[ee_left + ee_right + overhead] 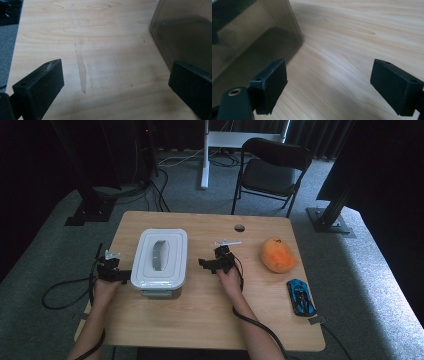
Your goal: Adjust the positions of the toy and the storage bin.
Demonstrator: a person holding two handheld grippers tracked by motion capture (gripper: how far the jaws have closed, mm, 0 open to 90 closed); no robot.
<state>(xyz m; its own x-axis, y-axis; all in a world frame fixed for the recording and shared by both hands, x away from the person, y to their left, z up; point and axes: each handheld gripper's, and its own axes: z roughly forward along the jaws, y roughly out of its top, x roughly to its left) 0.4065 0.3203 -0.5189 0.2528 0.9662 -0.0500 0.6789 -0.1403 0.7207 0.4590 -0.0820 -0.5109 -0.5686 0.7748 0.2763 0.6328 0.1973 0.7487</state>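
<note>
1. Wooden table carries a white plastic box with a lid on it; the lid has a grey handle in its middle.
2. The box stands on the left half of the table, closer to the near edge than to the far edge.
3. The left gripper is just beside the left wall of the box, low over the table. In the left gripper view the two black jaws stand wide apart with only bare wood between them, and the translucent wall of the box rises close to the jaw on the right of that view.
4. The right gripper is on the other side of the box, near its right wall but apart from it. In the right gripper view the jaws are also wide apart and hold nothing; the dark wall of the box is behind the jaw on the left of that view.
5. An orange soft toy lies on the right part of the table, well apart from the box.
6. A blue toy car lies near the right edge, just in front of the orange toy.
7. A black chair stands on the grey floor behind the table.
</note>
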